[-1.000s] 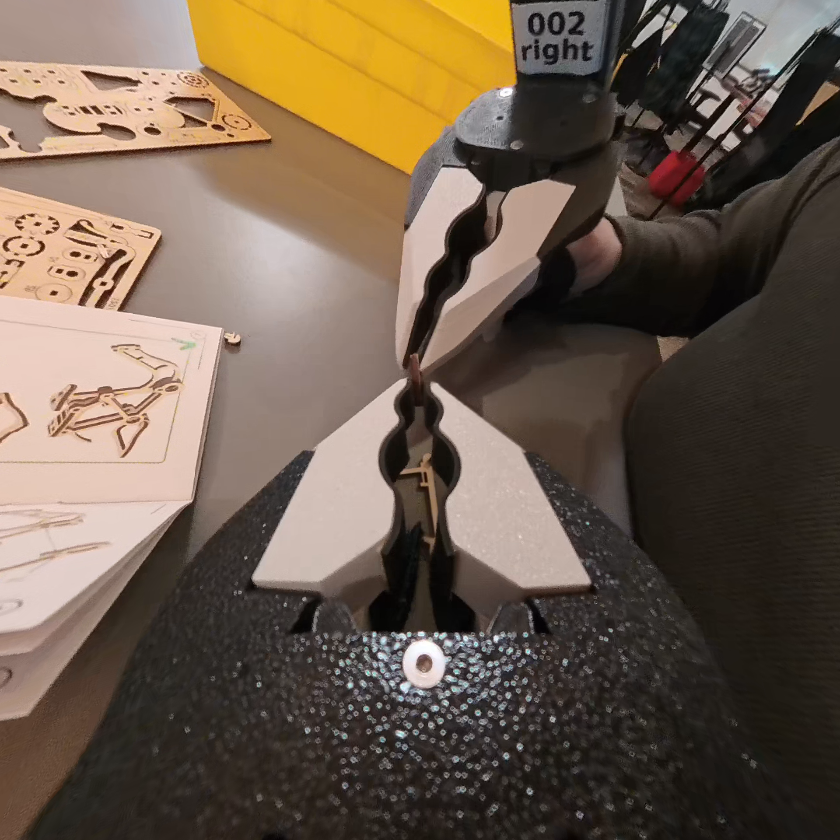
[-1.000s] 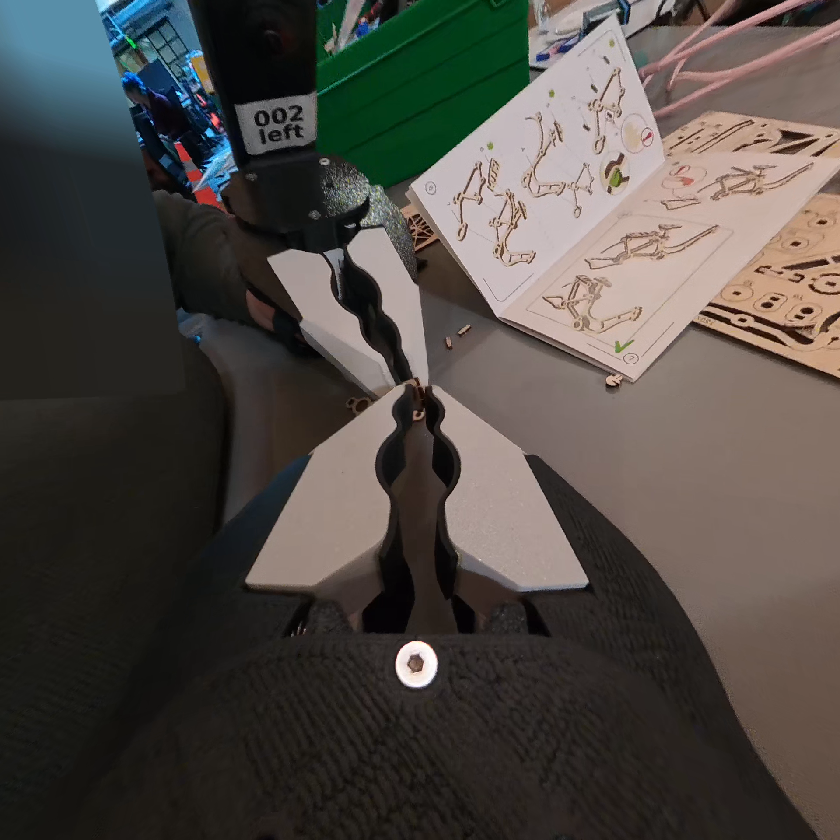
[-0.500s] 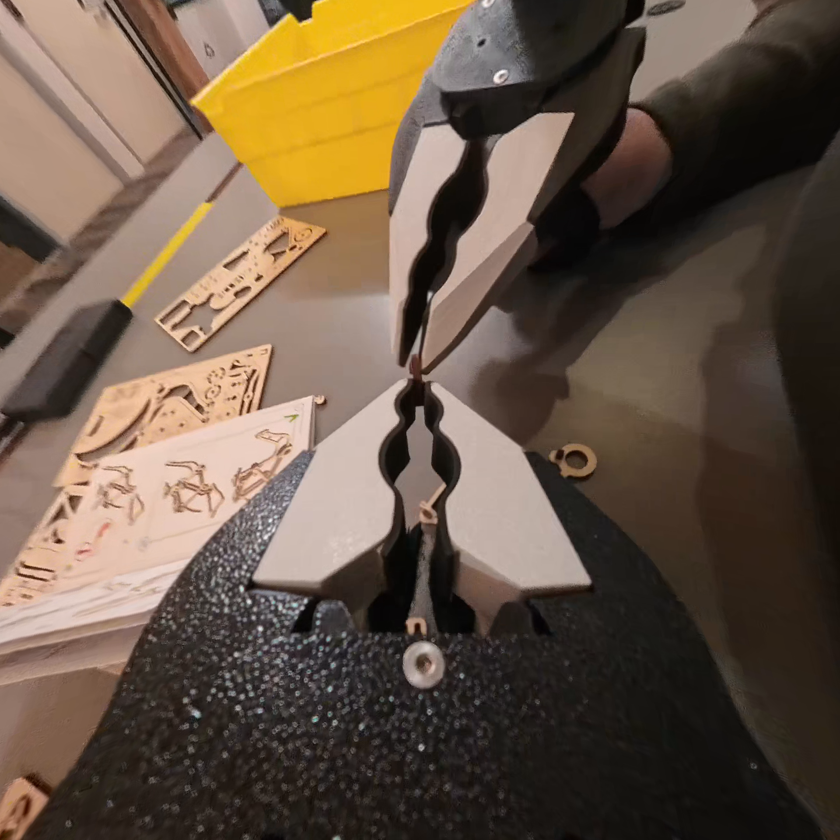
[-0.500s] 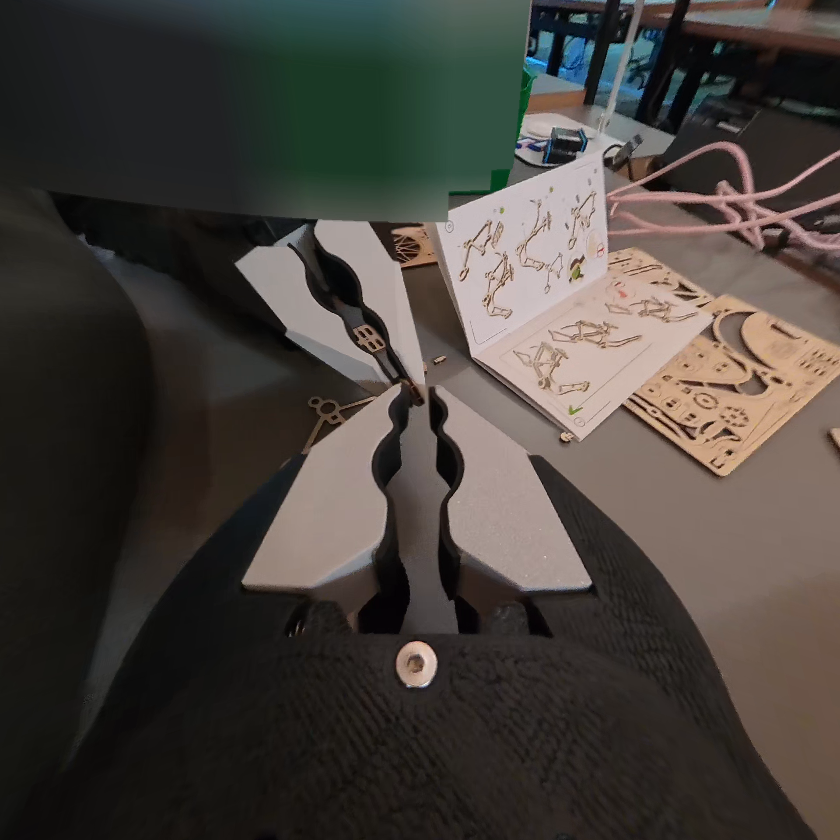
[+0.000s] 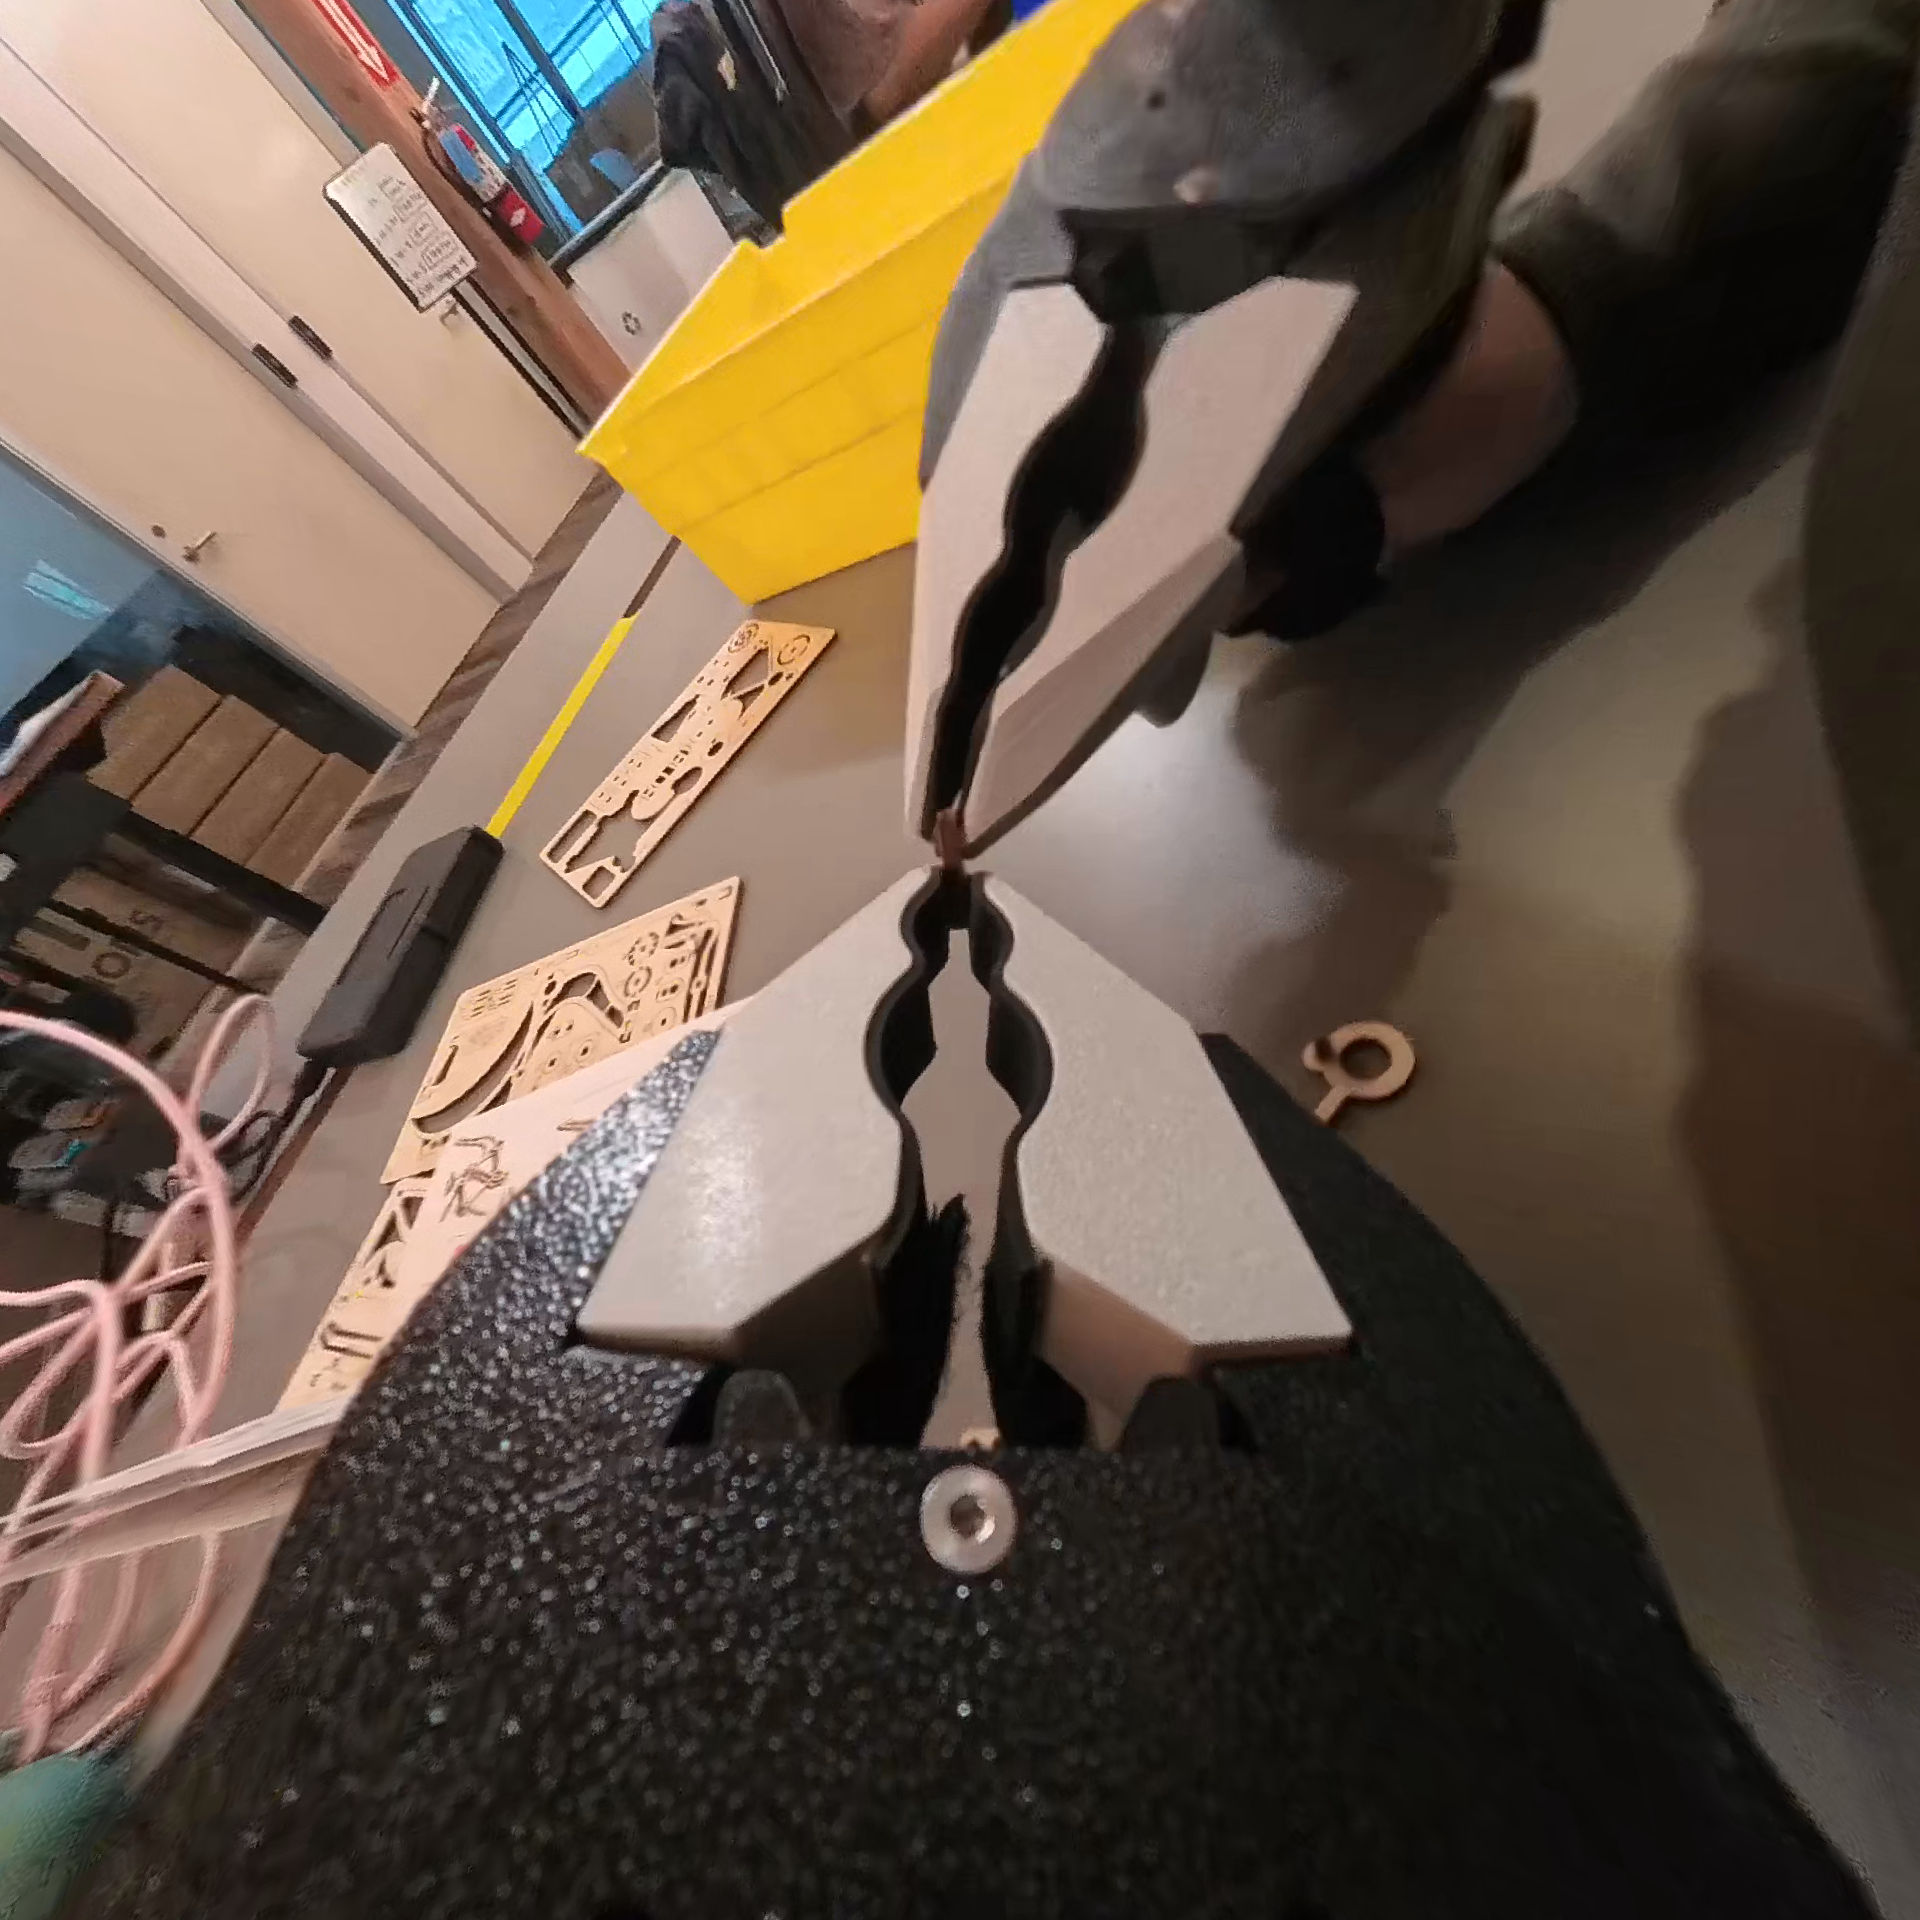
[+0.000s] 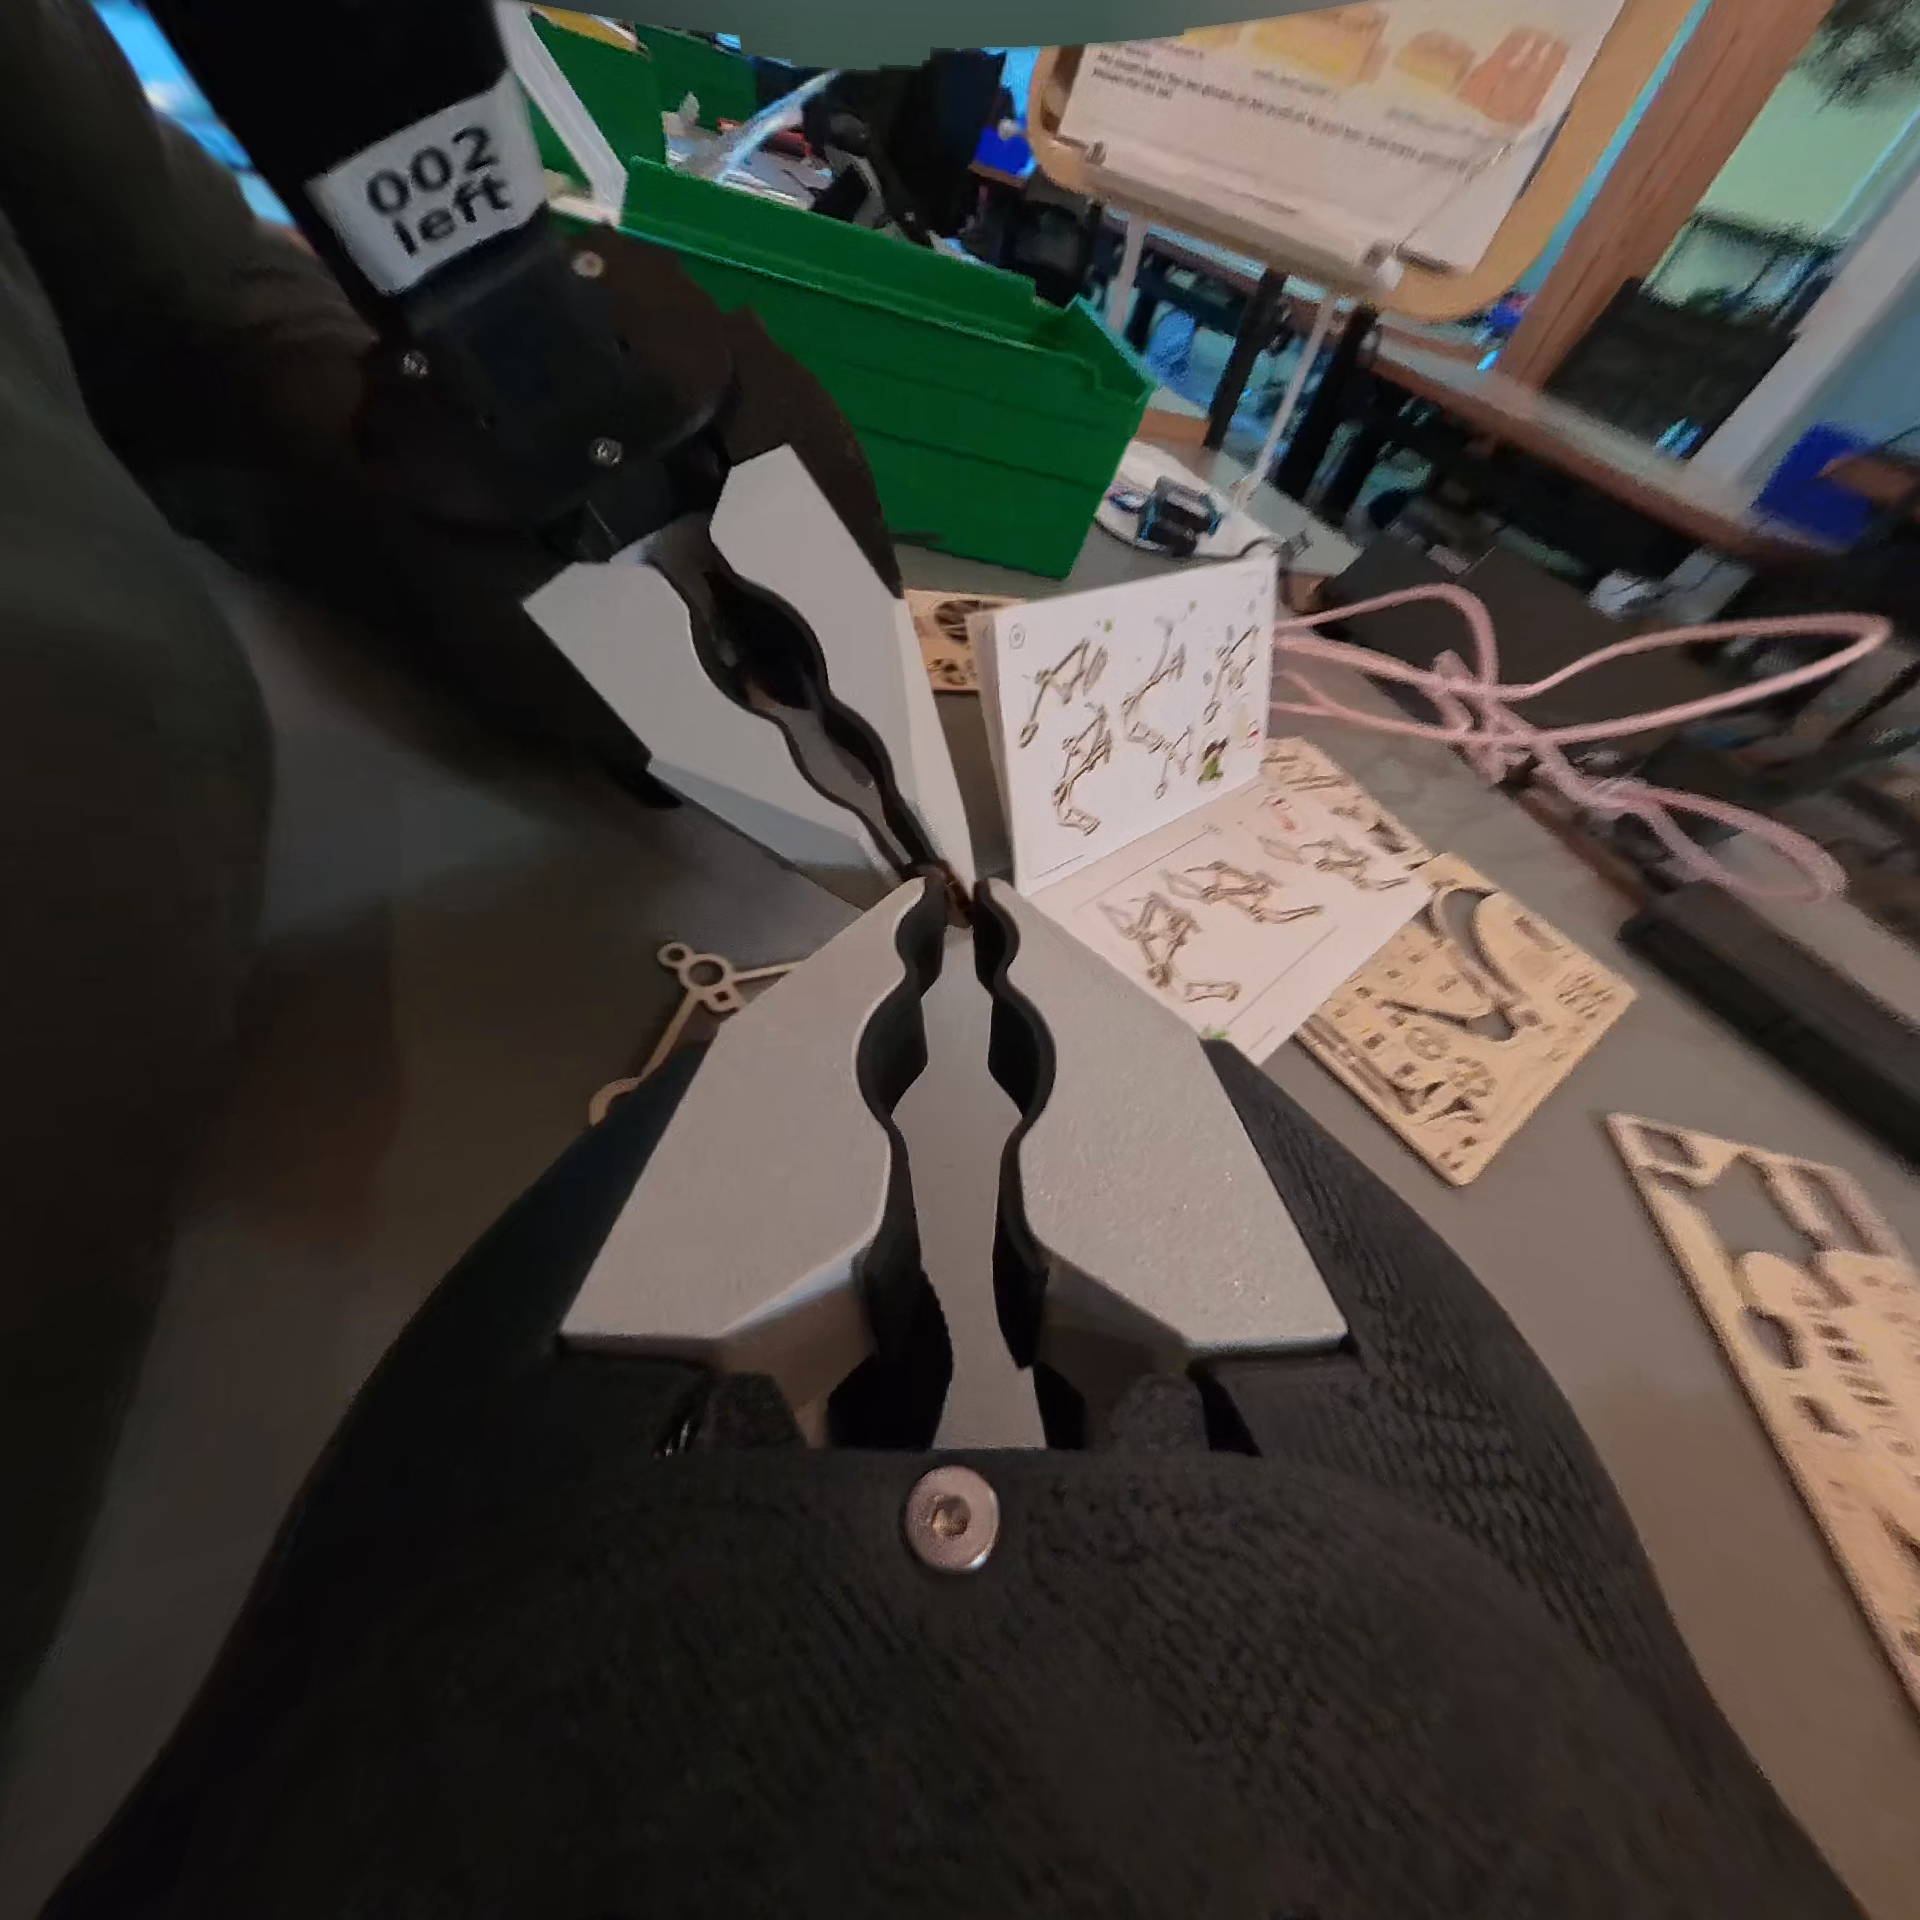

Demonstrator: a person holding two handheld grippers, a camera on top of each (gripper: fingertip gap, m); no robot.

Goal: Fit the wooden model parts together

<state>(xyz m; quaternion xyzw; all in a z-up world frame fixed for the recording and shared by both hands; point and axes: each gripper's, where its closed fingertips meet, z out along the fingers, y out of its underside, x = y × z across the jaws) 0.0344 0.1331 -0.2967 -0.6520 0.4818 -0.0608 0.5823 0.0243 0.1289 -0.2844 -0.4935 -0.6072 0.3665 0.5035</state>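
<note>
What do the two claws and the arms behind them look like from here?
Both claws, left and right, have pale grey wedge-shaped fingers lined with wavy black pads, on speckled black housings with a silver screw. The left claw's handle carries a white label. The arms wear dark olive sleeves.

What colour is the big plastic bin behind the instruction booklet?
Green bin, clearest in the right wrist view.

A small dark-brown wooden piece (image 5: pixel 949 844) is pinched tip to tip between both sets of jaws, above the desk (image 5: pixel 1247 935). A pale ring-ended wooden part (image 5: pixel 1359 1070) lies flat just right of it.
</note>
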